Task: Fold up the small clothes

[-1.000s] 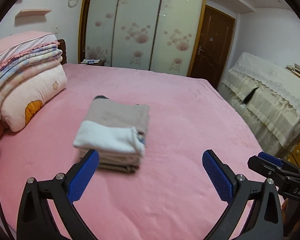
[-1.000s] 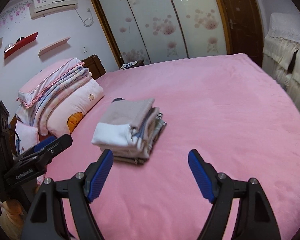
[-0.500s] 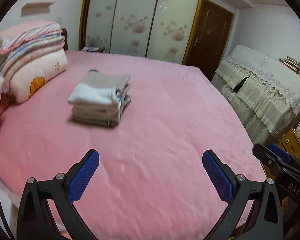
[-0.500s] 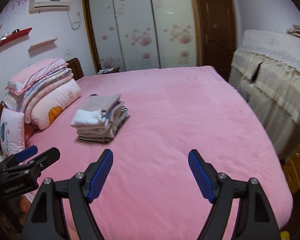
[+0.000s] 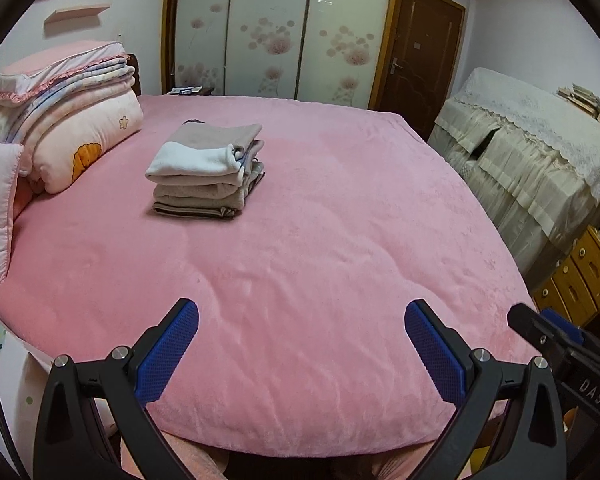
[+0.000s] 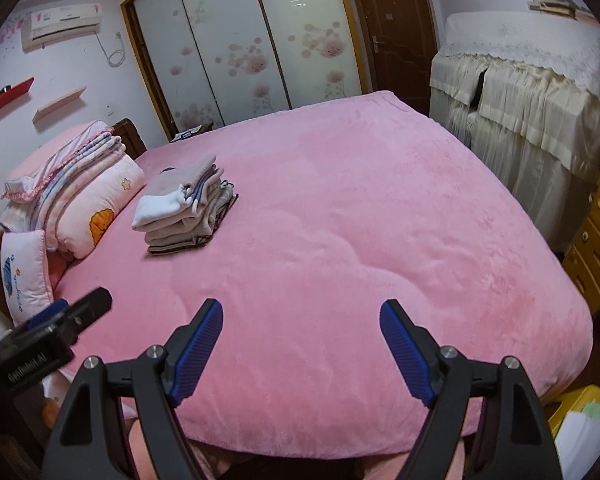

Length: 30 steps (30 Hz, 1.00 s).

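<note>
Both tools, left (image 5: 302,344) and right (image 6: 301,340), gape empty over the bed (image 5: 320,240). Stack (image 5: 208,172) sits near pillows (image 5: 72,128). Only right view shows the AC (image 6: 62,24).

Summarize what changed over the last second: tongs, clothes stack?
Both tongs, left and right, pulled back from the stack of folded clothes toward the near edge of the bed. Nothing was grabbed or released. Both stayed open and empty; the stack stayed put.
</note>
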Motion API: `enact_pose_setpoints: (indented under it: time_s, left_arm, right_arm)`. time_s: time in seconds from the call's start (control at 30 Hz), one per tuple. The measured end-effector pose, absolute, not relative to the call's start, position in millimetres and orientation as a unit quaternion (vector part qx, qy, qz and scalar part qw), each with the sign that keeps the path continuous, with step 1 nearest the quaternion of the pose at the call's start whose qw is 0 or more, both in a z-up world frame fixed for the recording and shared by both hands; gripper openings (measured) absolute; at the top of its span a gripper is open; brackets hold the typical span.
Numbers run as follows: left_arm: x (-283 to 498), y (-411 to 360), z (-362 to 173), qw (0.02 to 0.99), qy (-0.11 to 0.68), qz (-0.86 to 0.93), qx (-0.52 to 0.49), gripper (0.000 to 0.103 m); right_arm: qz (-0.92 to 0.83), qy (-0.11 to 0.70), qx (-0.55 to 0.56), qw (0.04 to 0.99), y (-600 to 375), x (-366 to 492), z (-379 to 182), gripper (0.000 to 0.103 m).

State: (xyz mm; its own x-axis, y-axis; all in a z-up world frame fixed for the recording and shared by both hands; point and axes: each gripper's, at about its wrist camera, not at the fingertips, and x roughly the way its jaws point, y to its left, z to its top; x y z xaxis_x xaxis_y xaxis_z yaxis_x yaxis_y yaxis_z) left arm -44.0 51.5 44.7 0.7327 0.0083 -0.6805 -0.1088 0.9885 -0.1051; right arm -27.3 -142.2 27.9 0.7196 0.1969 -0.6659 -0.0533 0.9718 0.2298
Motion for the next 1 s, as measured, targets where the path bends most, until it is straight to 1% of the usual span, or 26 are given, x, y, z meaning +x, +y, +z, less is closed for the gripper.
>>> enact_pose_setpoints:
  time_s: [0.43, 1.0]
  left_arm:
    - [-50, 46, 44, 0.923, 0.378, 0.039, -0.061, 0.102]
    - [-56, 48, 42, 0.923, 0.377, 0.051, -0.065, 0.102]
  right_arm:
    - [0.076, 0.344, 0.035, 0.935, -108, -41, 39, 0.082]
    - [0.076, 0.339, 0.016, 0.937, -105, -44, 38, 0.082]
